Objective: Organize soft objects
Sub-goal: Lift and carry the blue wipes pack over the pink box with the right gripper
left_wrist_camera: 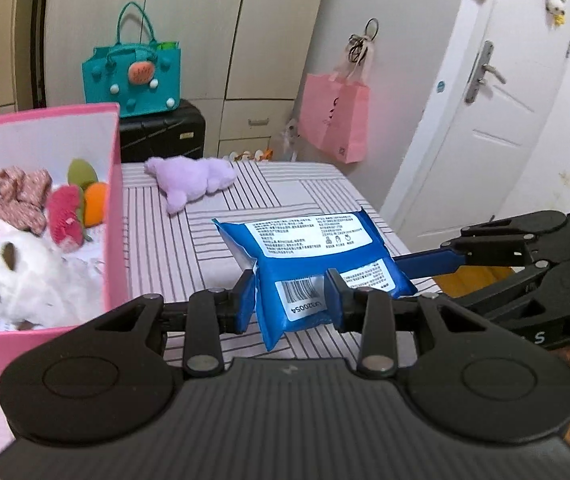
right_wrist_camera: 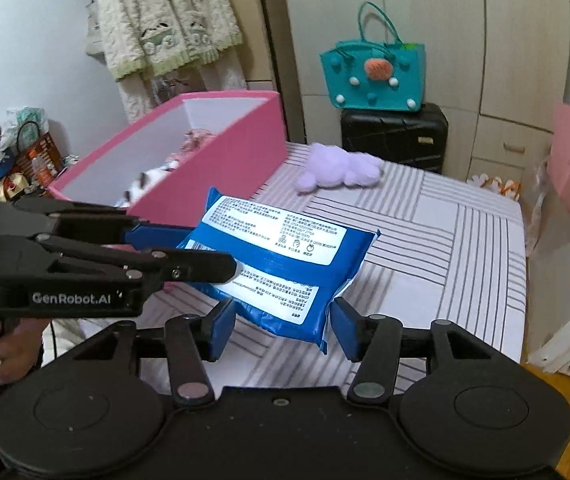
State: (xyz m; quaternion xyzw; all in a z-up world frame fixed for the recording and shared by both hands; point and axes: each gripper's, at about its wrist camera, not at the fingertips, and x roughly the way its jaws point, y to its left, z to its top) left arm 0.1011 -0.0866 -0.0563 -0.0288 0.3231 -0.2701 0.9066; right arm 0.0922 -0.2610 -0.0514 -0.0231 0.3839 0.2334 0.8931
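A blue soft pack with white labels [left_wrist_camera: 309, 256] hangs above the striped bed, and my left gripper [left_wrist_camera: 291, 304] is shut on its near end by the barcode. From the right wrist view, that same pack [right_wrist_camera: 285, 256] has its lower corner between the fingers of my right gripper [right_wrist_camera: 283, 322], which stands open with a gap at the right pad. My left gripper [right_wrist_camera: 209, 256] grips the pack from the left there. My right gripper [left_wrist_camera: 425, 262] reaches in at the pack's right side. A purple plush toy [left_wrist_camera: 193, 180] lies further back on the bed.
A pink box [left_wrist_camera: 113, 208] with several plush toys and a floral cloth stands at the left on the bed [left_wrist_camera: 293, 188]. Behind the bed are a teal bag [left_wrist_camera: 133, 76] on a black suitcase [left_wrist_camera: 165, 132], a pink paper bag [left_wrist_camera: 335, 116] and a white door [left_wrist_camera: 497, 120].
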